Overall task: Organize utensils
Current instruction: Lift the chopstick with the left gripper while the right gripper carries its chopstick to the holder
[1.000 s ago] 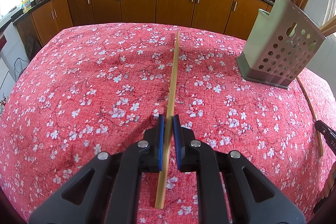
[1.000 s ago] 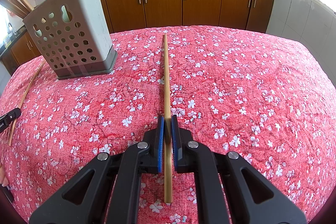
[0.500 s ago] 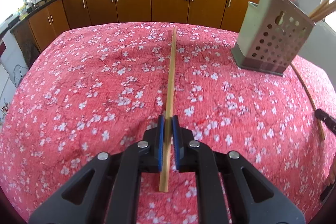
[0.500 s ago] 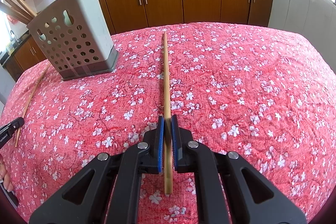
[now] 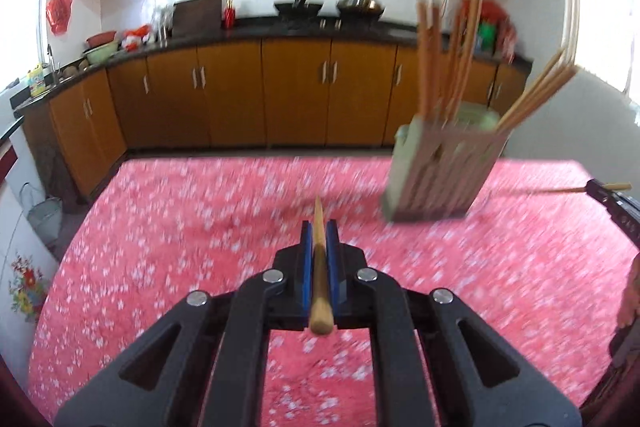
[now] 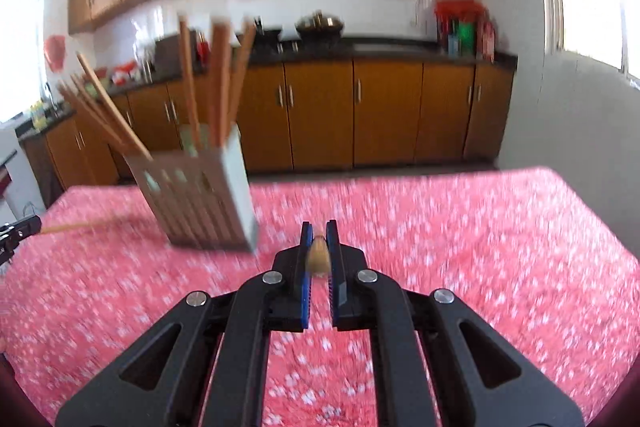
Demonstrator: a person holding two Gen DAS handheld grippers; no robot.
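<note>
1. Left gripper point(image 5: 319, 241): matte black linkage arms with triangular cut-outs.
2. Right gripper point(image 6: 319, 243): identical black construction.
3. Fingers point(image 5: 306, 259): flat blue pads on the inner faces.
4. Pivots: round silver screws point(image 5: 273, 276), four per gripper.

Both grippers are up off the table, angled a bit downward. Left gripper point(image 5: 319, 239) has its blue pads clamped tight on a chopstick point(image 5: 319, 279) pointing toward 12 o'clock. Right gripper point(image 6: 319, 239) pinches its own chopstick point(image 6: 319, 257) the same way.
</note>
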